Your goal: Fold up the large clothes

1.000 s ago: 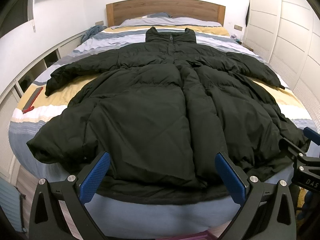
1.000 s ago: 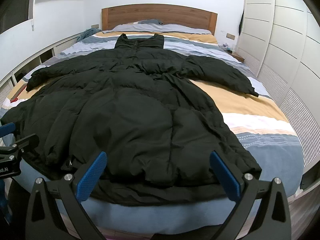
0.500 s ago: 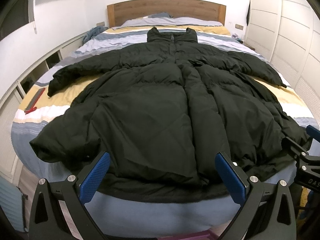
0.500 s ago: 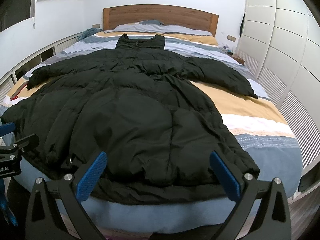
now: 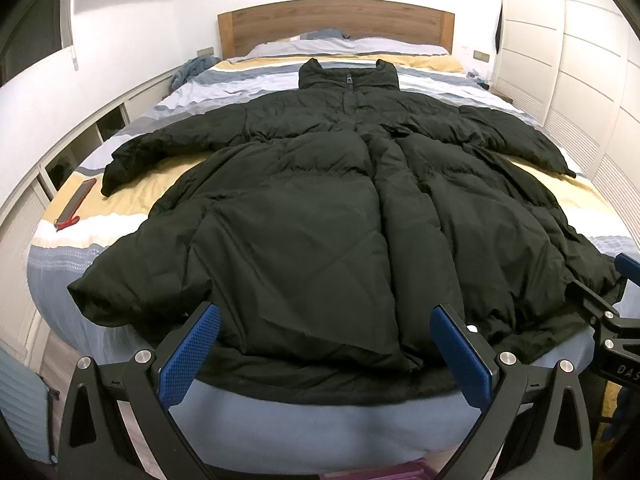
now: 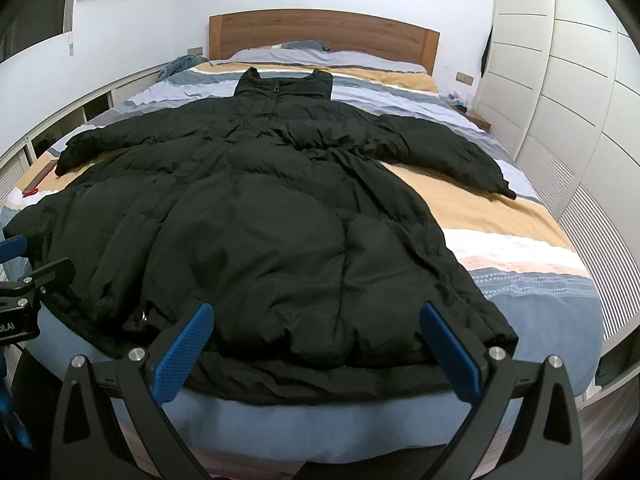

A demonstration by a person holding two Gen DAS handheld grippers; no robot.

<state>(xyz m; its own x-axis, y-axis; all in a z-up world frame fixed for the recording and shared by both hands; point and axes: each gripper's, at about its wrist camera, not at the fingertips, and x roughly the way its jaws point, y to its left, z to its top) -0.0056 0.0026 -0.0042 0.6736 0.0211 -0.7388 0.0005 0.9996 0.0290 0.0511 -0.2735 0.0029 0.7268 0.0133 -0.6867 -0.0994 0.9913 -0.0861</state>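
Note:
A large black puffer coat (image 5: 320,208) lies spread flat, front up, on the striped bed (image 5: 120,256), collar toward the headboard and both sleeves out sideways. It also shows in the right wrist view (image 6: 272,232). My left gripper (image 5: 325,354) is open and empty, hovering just off the foot of the bed before the left half of the hem. My right gripper (image 6: 316,350) is open and empty before the right half of the hem. Each gripper shows at the edge of the other's view.
A wooden headboard (image 5: 336,20) and pillows are at the far end. White wardrobe doors (image 5: 580,60) run along the right. A low shelf unit (image 5: 80,132) runs along the left. A red-edged flat object (image 5: 76,204) lies near the bed's left edge.
Both grippers have drifted slightly back and up from the bed foot; the coat looks a little farther away. The coat has not moved and both grippers stay open.

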